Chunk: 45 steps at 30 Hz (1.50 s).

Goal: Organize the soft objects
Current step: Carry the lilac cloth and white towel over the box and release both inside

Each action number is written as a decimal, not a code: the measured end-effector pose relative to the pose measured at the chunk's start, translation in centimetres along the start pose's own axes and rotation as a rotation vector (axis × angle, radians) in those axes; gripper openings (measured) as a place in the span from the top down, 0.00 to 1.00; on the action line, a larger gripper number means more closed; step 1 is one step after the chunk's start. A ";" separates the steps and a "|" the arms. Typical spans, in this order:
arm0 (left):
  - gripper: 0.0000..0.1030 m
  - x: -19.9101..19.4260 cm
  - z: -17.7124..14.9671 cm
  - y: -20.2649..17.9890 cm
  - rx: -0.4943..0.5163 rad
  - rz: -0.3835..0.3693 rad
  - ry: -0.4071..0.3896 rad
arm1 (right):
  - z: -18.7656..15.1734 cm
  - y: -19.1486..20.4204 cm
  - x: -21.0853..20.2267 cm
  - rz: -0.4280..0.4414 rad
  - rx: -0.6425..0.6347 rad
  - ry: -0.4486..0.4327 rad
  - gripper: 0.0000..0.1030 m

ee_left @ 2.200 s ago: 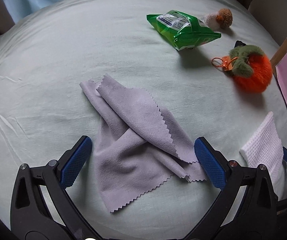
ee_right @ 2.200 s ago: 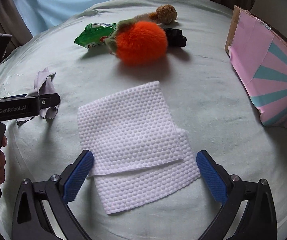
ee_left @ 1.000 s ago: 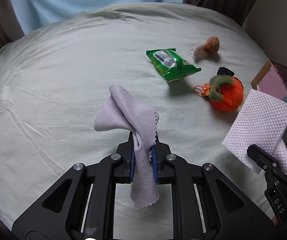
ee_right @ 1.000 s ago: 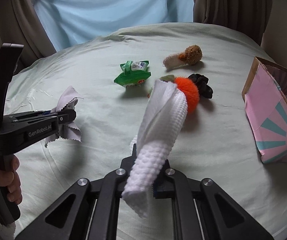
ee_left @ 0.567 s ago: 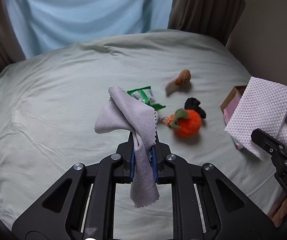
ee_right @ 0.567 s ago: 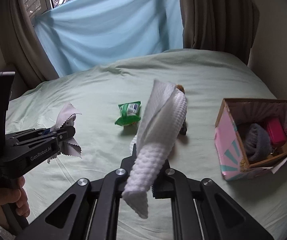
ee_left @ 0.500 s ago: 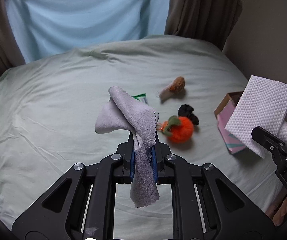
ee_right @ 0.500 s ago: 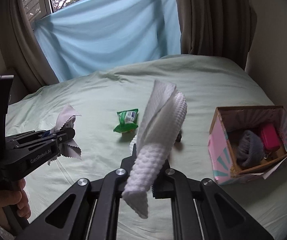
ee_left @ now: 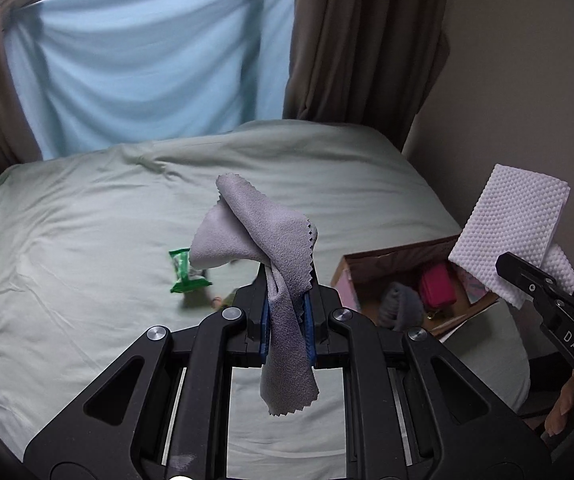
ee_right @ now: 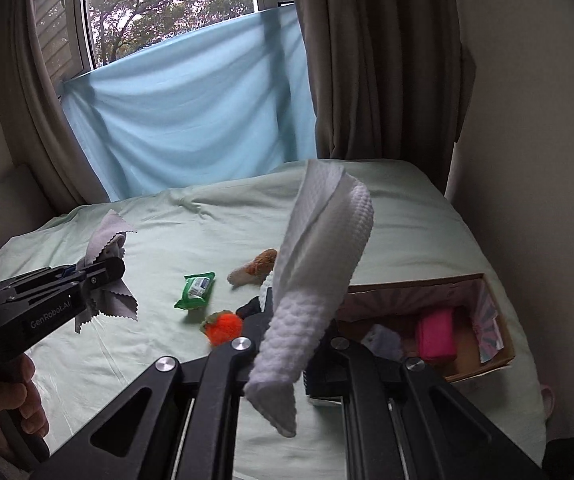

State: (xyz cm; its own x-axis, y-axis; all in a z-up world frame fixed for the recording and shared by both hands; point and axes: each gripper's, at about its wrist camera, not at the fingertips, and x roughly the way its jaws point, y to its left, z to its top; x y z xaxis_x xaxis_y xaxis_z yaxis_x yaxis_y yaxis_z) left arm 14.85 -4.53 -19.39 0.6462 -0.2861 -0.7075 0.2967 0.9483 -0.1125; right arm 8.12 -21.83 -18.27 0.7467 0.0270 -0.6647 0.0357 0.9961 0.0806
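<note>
While both grippers are held up in the air above the bed (ee_left: 67,240), each one pinches a piece of soft cloth. The left gripper (ee_left: 286,320) has its blue pads pressed together on a grey microfibre cloth (ee_left: 271,248), whose long axis runs roughly up and down: one end rises above the pads and folds over toward the left, and the zigzag-edged tail hangs below the pads. From the right wrist view the same cloth (ee_right: 107,276) fans out above and below the closed tips of the left gripper (ee_right: 103,272).

The right gripper (ee_right: 287,320) is clamped on a white waffle-textured cloth (ee_right: 319,272). This cloth is folded lengthwise and stands tilted, its upper end leaning up and to the right, its lower end drooping down in front of the gripper body. In the left wrist view it shows as a flat white panel (ee_left: 515,232) raised over the box.

On the pale green sheet lie a green wipes packet (ee_right: 195,290), a small brown-capped plush (ee_right: 253,268), an orange fuzzy keychain (ee_right: 223,326) and a black scrunchie (ee_right: 249,308), partly hidden behind the white cloth. An open pink cardboard box (ee_right: 487,300) sits at the bed's right edge, holding a grey knitted item (ee_right: 383,340) and a pink pouch (ee_right: 435,338).
</note>
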 end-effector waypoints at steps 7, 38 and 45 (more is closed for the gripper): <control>0.89 3.0 0.0 -9.8 0.010 -0.024 0.040 | 1.3 -8.9 0.5 0.037 -0.003 0.077 0.92; 0.86 25.5 -4.1 -20.2 0.109 -0.001 0.534 | -3.3 -22.9 20.5 0.231 0.282 0.578 0.92; 0.00 25.8 -4.5 -20.8 0.182 -0.016 0.576 | -3.7 -24.2 21.1 0.176 0.284 0.612 0.00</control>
State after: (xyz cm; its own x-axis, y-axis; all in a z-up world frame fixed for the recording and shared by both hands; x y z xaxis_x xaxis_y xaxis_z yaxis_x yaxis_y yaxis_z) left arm 22.20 -31.04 -38.49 0.1708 -0.1312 -0.9765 0.4516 0.8913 -0.0408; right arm 20.51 -45.11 -37.00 0.2517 0.3115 -0.9163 0.1837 0.9142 0.3612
